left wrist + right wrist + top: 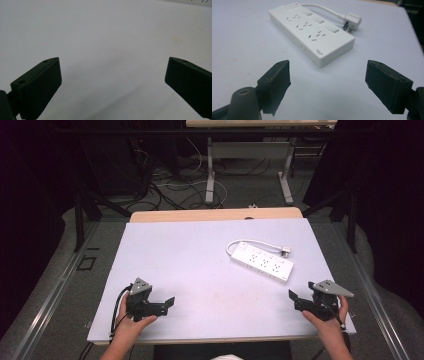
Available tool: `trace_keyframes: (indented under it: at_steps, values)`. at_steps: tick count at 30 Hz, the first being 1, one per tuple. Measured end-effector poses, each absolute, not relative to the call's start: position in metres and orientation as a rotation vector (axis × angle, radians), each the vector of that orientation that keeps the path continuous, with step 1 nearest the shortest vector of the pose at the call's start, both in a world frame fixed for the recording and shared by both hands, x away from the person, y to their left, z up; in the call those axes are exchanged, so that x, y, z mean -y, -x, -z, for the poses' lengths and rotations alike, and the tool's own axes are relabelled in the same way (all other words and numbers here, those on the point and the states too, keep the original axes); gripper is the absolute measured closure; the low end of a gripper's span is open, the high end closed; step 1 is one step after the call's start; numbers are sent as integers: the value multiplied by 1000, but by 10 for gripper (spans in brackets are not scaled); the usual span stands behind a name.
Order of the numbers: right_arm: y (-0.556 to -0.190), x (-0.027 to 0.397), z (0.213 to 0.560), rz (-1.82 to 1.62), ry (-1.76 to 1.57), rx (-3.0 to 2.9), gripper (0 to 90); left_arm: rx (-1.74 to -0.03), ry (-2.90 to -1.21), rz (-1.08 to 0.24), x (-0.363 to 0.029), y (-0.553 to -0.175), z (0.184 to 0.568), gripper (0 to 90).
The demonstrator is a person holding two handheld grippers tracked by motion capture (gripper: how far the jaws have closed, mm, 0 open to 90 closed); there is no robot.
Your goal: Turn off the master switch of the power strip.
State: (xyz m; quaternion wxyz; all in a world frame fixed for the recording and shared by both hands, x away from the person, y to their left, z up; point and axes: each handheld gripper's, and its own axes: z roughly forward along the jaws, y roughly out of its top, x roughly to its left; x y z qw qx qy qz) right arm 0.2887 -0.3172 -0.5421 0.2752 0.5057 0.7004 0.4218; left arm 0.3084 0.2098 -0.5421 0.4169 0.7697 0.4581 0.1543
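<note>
Right gripper: (295, 299) held in a hand (327, 322) at the lower right of the high view, near the front edge; jaws spread wide, nothing between them, pointing toward the centre of the frame.
Right gripper, own view: (327, 82) two black jaws rise from the bottom corners with bare table between them.
Left gripper: (169, 303) held in a hand (131, 329) at the lower left of the high view; jaws released and empty, pointing right toward the centre.
Left gripper, own view: (113, 75) jaws far apart over plain white surface.
Table: (200, 265) white top fills the middle of the high view, with a wooden strip along its far edge.
Power strip: (261, 261) white, lying flat in the right half of the table, beyond the right gripper and apart from it.
Power strip long axis: runs diagonally in the high view, from upper left to lower right; sockets face up.
Power strip, right gripper view: (310, 31) upper centre, near end toward the jaws.
Cord: (257, 242) leaves the far end and curves right.
Plug: (285, 252) lies just beyond the strip.
</note>
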Motion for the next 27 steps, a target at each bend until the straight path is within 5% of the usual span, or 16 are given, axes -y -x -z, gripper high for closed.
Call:
trace_keyframes:
  at_steps: [27]
  values:
    - [-292, 311, 543, -1106, -1289, -1960, 224, -1204, -1924, -416, -214, -308, 543, 35]
